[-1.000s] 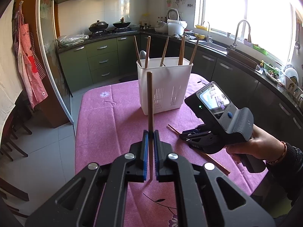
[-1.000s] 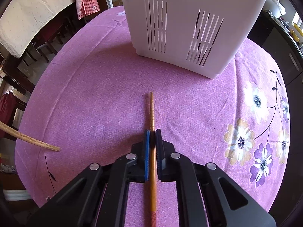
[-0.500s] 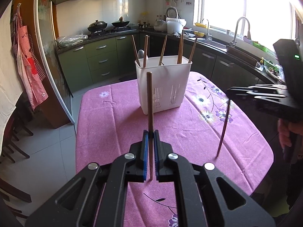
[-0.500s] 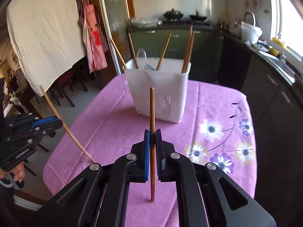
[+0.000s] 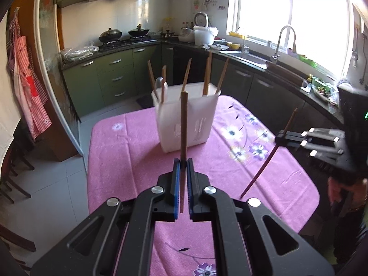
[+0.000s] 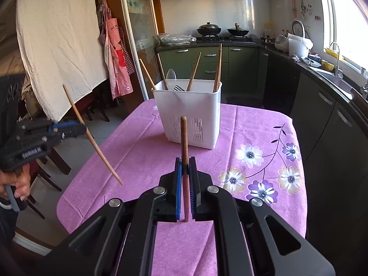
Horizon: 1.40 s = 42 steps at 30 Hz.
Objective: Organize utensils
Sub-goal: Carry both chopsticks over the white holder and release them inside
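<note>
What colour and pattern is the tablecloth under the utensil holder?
Pink-purple tablecloth with white and purple flowers along one side; clearest in the right wrist view.

Two grippers were up over the table, each clamping one chopstick. Beyond their tips stood one white utensil basket holding five chopsticks, one spoon and one fork. Two woks sat on the stove.
</note>
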Motion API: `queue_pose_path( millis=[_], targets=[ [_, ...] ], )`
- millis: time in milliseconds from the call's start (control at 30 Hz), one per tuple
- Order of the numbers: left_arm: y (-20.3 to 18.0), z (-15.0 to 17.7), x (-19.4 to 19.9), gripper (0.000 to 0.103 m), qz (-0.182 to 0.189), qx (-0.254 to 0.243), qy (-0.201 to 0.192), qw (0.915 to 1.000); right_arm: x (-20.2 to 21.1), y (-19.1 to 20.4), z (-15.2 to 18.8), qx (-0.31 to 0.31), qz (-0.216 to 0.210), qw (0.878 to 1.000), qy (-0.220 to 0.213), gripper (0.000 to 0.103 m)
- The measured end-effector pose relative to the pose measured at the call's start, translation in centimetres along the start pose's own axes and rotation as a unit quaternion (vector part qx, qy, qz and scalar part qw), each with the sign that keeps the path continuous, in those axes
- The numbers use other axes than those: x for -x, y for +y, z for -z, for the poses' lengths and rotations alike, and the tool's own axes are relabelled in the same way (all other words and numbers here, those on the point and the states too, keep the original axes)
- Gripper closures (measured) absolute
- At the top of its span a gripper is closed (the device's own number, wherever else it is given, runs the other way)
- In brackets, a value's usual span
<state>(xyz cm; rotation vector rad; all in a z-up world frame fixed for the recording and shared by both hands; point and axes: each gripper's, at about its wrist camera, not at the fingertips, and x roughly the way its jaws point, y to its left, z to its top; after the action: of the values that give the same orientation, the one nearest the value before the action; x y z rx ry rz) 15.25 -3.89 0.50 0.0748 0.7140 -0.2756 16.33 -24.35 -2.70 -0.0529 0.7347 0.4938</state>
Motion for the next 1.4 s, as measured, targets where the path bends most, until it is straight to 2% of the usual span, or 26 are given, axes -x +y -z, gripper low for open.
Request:
queue_pose_path(
  millis=[167,300,433,600,900,1167,1267,1333,1400],
  targets=[
    [-1.5,-5.5,1.8,0.097,0.022,-0.015,-0.036,0.9990,0.2,-0.8,0.3,-0.009,-0.006,1.000,-0.002,0.096],
    [-2.6,-10.7,2.8,0.097,0.007,-0.030,-0.089,0.9956,0.3,-1.0,0.4,-0.010,-0.014,1.000,-0.003,0.096],
    [-2.5,-14.8,2.0,0.097,-0.007,-0.022,-0.116,0.9930,0.4,-1.2,0.6,-0.010,-0.022,1.000,-0.004,0.096],
    [-1.9,-17.8,-0.6,0.097,-0.032,-0.014,-0.119,0.9922,0.6,-1.3,0.8,-0.013,-0.031,0.999,-0.007,0.096],
    [0.5,-17.3,-6.9,0.097,-0.060,0.010,-0.073,0.9954,0.6,-1.3,1.1,-0.014,-0.040,0.999,-0.008,0.096],
    [1.0,-14.7,-10.8,0.097,-0.054,0.005,-0.018,0.9983,0.5,-1.2,1.1,-0.013,-0.038,0.999,-0.007,0.095],
    [0.9,-14.3,-10.9,0.088,-0.049,0.003,-0.013,0.9987,0.4,-1.1,1.0,-0.013,-0.040,0.999,-0.005,0.096],
    [0.9,-14.1,-10.0,0.073,-0.045,0.004,-0.022,0.9987,0.1,-1.1,0.8,-0.013,-0.045,0.999,-0.001,0.096],
    [0.7,-13.7,-8.1,0.071,-0.044,0.001,-0.045,0.9980,-0.2,-1.0,0.4,-0.013,-0.045,0.999,-0.001,0.096]
  ],
)
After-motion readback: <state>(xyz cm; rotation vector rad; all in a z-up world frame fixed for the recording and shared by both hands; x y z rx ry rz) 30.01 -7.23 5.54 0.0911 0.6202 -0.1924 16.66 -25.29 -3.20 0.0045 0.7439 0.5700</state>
